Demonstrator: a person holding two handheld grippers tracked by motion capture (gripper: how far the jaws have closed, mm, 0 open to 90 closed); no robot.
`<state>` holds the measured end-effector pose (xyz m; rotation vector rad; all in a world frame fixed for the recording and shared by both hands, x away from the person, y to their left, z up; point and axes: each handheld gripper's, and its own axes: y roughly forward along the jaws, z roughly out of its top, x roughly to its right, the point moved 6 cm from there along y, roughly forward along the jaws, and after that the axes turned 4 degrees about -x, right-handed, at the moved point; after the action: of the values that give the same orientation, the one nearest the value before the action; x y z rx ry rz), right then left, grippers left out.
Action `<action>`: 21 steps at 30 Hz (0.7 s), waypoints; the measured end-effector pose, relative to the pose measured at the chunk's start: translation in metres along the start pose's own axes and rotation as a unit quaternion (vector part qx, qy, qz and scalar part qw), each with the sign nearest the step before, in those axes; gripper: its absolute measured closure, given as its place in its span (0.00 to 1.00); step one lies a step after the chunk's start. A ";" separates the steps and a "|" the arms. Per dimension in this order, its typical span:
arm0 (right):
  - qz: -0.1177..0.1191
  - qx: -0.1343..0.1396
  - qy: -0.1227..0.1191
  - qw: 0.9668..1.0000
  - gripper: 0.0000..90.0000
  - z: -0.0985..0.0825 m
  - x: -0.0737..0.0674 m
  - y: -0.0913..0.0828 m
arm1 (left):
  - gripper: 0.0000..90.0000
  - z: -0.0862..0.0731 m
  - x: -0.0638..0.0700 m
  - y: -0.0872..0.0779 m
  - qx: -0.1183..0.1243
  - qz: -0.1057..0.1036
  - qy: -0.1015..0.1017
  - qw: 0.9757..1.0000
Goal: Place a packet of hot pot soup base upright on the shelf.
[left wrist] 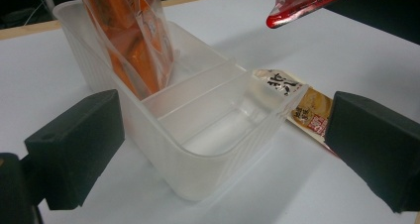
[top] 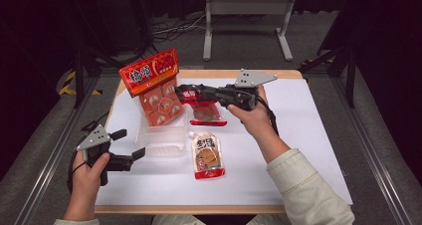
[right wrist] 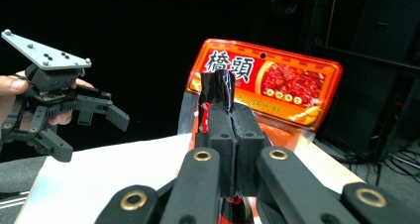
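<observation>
The right hand-held gripper (top: pixel 183 92) has its jaws pressed tight together on the top edge of a red and dark sauce pouch (top: pixel 205 110), which hangs in the air above the white-covered table (top: pixel 308 135), just beside the tall pack. In the right gripper view the clamped jaws (right wrist: pixel 230 135) pinch a dark crumpled strip of that pouch (right wrist: pixel 218 87), with the orange pack header (right wrist: pixel 270 80) directly behind.

The left hand-held gripper (top: pixel 128 144) is held low at the near left of the table, its jaws spread wide and gripping nothing. In the left gripper view they stand either side of the near end of a clear, translucent plastic bin with a divider (left wrist: pixel 218 135); the near compartment is bare.

A tall orange snack pack with a red header card (top: pixel 154 85) stands tilted in the bin's (top: pixel 164 143) far compartment. A flat white and red spouted pouch (top: pixel 206 155) lies on the table just to the right of the bin.
</observation>
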<state>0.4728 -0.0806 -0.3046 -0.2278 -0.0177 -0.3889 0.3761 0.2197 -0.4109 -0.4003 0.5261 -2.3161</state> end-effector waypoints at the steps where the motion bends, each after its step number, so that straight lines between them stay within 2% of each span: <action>1: 0.005 0.003 0.000 1.000 1.00 0.000 -0.001 0.004 | 0.03 0.000 0.000 -0.001 -0.001 0.001 0.002 1.000; 9: 0.024 -0.001 -0.006 1.000 1.00 0.002 -0.009 0.028 | 0.03 -0.006 0.002 -0.007 -0.002 0.006 -0.003 1.000; 21: 0.033 -0.002 -0.014 0.999 0.99 0.005 -0.016 0.047 | 0.03 -0.008 0.002 -0.011 0.000 0.010 -0.005 1.000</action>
<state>0.4759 -0.0308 -0.3107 -0.2368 -0.0376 -0.3190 0.3649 0.2281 -0.4125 -0.4045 0.5235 -2.2942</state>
